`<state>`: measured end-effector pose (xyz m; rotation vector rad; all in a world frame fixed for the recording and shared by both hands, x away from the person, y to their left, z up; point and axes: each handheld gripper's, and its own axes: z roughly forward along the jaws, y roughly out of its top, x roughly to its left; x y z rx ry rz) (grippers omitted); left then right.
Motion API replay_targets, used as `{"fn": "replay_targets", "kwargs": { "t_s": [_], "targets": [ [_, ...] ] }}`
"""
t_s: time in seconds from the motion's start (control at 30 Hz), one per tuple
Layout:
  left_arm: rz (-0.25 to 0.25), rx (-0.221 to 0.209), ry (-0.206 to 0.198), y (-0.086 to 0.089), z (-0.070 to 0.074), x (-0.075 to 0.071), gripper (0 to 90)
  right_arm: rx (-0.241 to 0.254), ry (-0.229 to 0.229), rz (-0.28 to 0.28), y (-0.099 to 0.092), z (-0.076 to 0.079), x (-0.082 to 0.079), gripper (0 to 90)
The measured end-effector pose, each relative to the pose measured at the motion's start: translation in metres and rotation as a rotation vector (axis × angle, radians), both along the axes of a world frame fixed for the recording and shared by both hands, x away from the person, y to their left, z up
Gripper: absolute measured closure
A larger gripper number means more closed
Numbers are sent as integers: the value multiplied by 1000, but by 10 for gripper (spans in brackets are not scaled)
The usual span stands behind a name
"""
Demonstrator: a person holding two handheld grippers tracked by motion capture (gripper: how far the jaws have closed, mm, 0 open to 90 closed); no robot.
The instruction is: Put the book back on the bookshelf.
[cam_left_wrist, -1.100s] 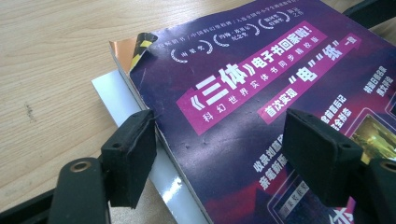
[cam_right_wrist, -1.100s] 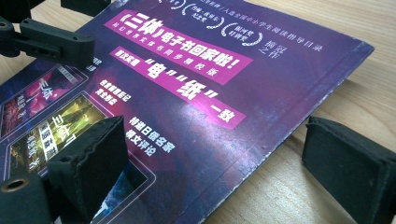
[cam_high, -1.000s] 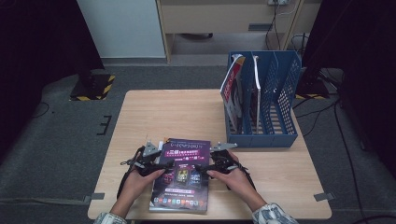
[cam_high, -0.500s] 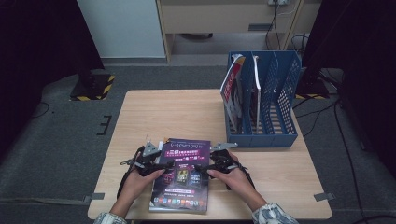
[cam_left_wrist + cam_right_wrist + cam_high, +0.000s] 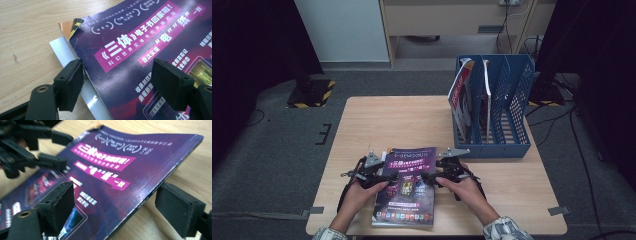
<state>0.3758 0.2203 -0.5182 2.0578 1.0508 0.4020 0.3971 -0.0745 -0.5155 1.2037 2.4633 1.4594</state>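
A purple magazine (image 5: 404, 205) lies flat at the table's near edge, with a hand on either side of it. My left gripper (image 5: 389, 177) straddles its left edge (image 5: 82, 67), open: one pad rests beside the edge and the other hovers over the cover. My right gripper (image 5: 428, 177) straddles the spine side (image 5: 160, 180), one pad over the cover and the other outside the spine. Its jaws have just been closing with the magazine's edge between them, and the pads stand off it. The left gripper (image 5: 50, 147) also appears in the right gripper view.
A blue file rack (image 5: 507, 107) stands at the table's right rear, with upright magazines (image 5: 462, 95) in its left slots. A white sheet (image 5: 62, 48) pokes out under the purple magazine's corner. Bare wooden table (image 5: 397, 120) stretches behind the magazine.
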Motion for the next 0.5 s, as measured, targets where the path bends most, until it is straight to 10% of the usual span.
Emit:
{"fn": "replay_targets", "kwargs": {
  "t_s": [0.5],
  "targets": [
    [7, -8, 2, 0, -1, 0, 244, 46, 57, 60, 19, 6, 17, 225]
  ]
}}
